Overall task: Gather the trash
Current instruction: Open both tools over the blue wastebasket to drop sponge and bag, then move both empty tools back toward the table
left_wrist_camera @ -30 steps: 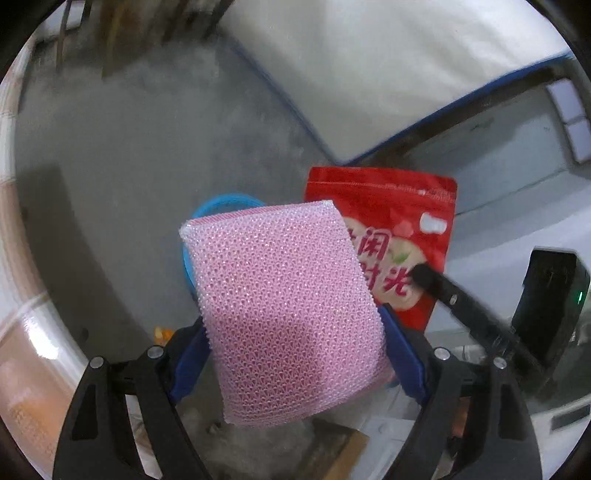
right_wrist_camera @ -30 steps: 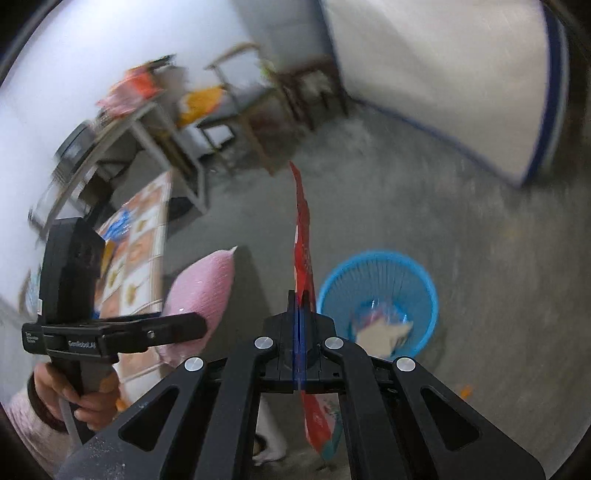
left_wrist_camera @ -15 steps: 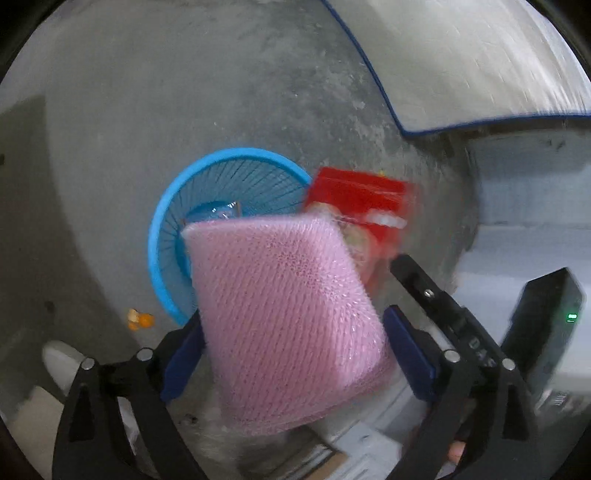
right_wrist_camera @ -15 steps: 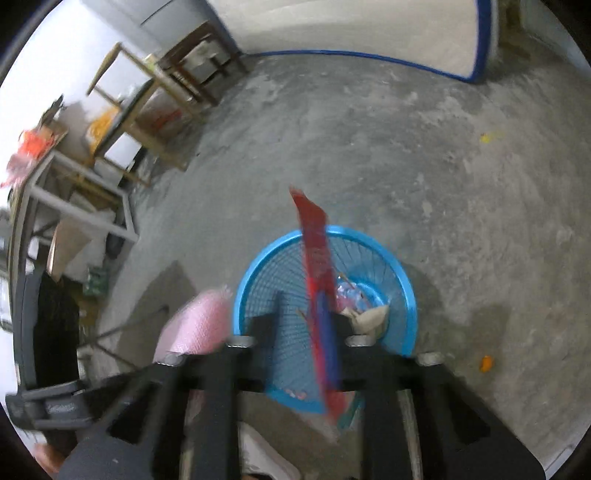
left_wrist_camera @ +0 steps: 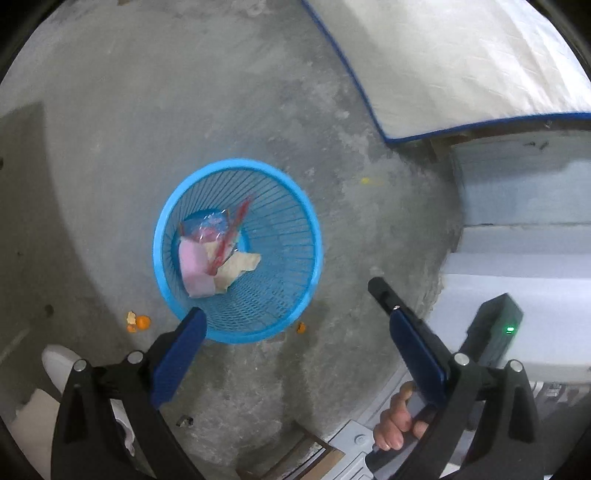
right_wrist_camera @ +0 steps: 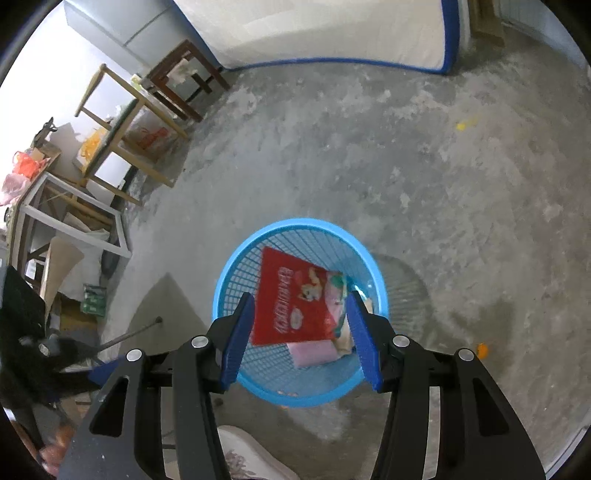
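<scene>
A round blue mesh basket [left_wrist_camera: 236, 162] stands on the concrete floor. Inside it lie a pink sponge [left_wrist_camera: 194, 271], a red snack pouch [left_wrist_camera: 231, 230] seen edge-on, and a scrap of paper [left_wrist_camera: 240, 263]. My left gripper [left_wrist_camera: 295, 319] hangs above the basket's near rim, its jaws opening wide with nothing between them. In the right wrist view the basket [right_wrist_camera: 295, 223] holds the red pouch [right_wrist_camera: 291, 299] flat, with the pink sponge [right_wrist_camera: 314, 352] below it. My right gripper [right_wrist_camera: 300, 298] is over the basket with its jaws opening, and its pads touch nothing.
Orange peel bits [left_wrist_camera: 138, 322] lie on the floor beside the basket. A white mattress with blue edging [right_wrist_camera: 332, 29] leans at the back. Wooden stools and tables [right_wrist_camera: 122, 122] crowd the left. A white shoe [left_wrist_camera: 59, 363] is near the basket. A hand [left_wrist_camera: 395, 421] holds the right gripper's handle.
Both grippers sank over the basket and opened. The left let go of the pink sponge and the right let go of the red pouch. Both now lie in the basket.
</scene>
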A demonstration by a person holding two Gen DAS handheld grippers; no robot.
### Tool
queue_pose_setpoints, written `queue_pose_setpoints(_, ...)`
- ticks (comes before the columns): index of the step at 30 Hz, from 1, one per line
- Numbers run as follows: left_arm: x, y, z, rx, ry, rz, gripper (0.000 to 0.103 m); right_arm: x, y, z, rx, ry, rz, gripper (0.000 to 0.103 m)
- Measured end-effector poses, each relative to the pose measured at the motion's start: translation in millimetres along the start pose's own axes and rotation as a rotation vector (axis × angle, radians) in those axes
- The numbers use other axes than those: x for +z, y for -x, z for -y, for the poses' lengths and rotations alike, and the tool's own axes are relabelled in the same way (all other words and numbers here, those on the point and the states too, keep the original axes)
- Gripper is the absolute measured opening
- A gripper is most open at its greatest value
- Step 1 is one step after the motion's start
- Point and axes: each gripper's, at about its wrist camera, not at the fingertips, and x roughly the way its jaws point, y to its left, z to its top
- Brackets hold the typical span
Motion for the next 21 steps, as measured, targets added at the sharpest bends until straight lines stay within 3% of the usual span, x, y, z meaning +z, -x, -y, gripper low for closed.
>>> queue_pose_setpoints(5, -24.4, 65.8, 23.3, -0.089, -0.093, 0.065, 0.097, -13.1, 37.9, -4.8, 0.035, 0.053, 0.054, 0.055)
queue_pose_setpoints(10, -79.0, 162.7, 39.3, -0.129, -0.232, 0.235, 0.097, -28.5, 74.8, -20.0, 0.086, 0.119, 0.105, 0.061)
queue_pose_setpoints(16, -163.3, 229.2, 20.6, -0.043, -0.336, 0.386, 0.097, -46.4, 113.0, -63.3, 0.175, 0.246, 0.134, 0.069)
queue_pose_setpoints(21, -227.0, 285.0, -20.1, 0.082, -0.308, 0.586, 0.097, -63.5, 135.5, -118.1, 0.259, 0.398, 0.114, 0.069)
